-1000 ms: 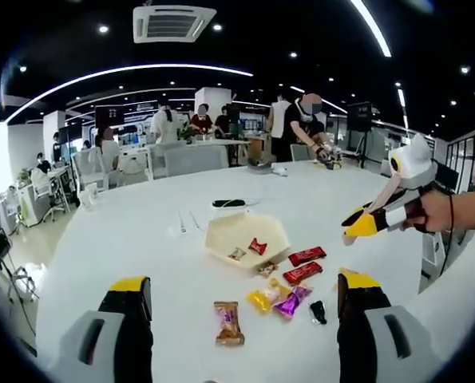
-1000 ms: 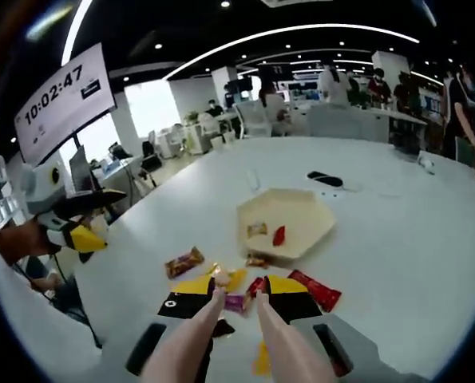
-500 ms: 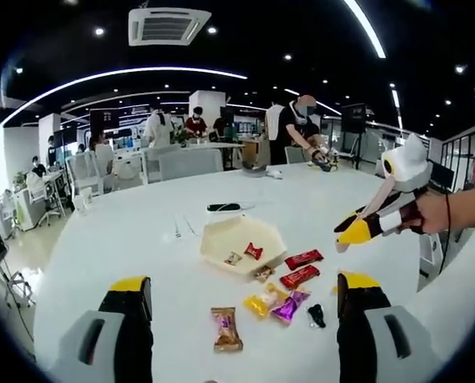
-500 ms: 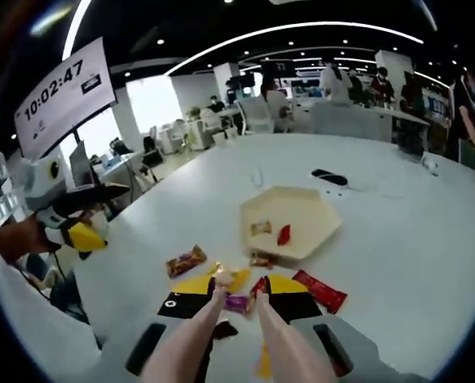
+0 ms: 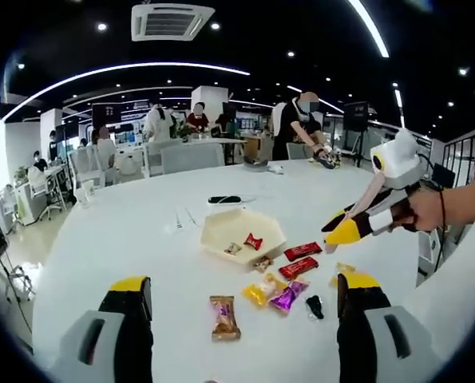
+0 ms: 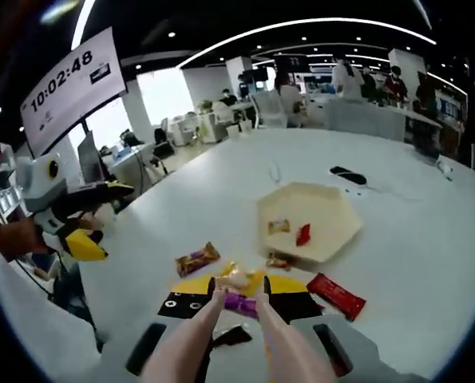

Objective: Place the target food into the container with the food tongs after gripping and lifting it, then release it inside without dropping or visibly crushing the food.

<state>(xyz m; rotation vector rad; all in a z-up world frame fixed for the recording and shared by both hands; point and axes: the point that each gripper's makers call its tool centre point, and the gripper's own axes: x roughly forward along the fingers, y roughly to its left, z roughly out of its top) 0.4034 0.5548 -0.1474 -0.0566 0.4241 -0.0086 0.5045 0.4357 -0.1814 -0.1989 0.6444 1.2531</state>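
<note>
Since a second ago the right gripper (image 6: pixel 237 289) has come lower and nearer the scattered sweets, so that in the right gripper view the yellow-wrapped candy (image 6: pixel 235 278) now sits right at the tips of the food tongs (image 6: pixel 221 327), and the hexagonal tray (image 6: pixel 333 209) has slid a little to the right of the view; in the left gripper view the right gripper (image 5: pixel 341 231) has likewise dropped toward the tabletop (image 5: pixel 125 239). The right gripper's fingers are pressed in on the two pale tong arms, whose tips stand close together at the yellow candy with the purple candy (image 6: pixel 239 302) just below; whether they already pinch a wrapper I cannot tell. The left gripper (image 5: pixel 243 294) hangs well back with its fingers spread wide and nothing between them. The tray lies up and to the right of the tong tips in the right gripper view, beyond the small candy at its near edge (image 6: pixel 279 260), and already holds a red sweet (image 6: pixel 302 234) and a paler one (image 6: pixel 279 227). The yellow candy's long axis runs roughly across the line of the tongs, which suits a pinch across its width. The right hand is clearly the nearer; the carry should be a short diagonal over the red bar (image 6: pixel 337 295).
</note>
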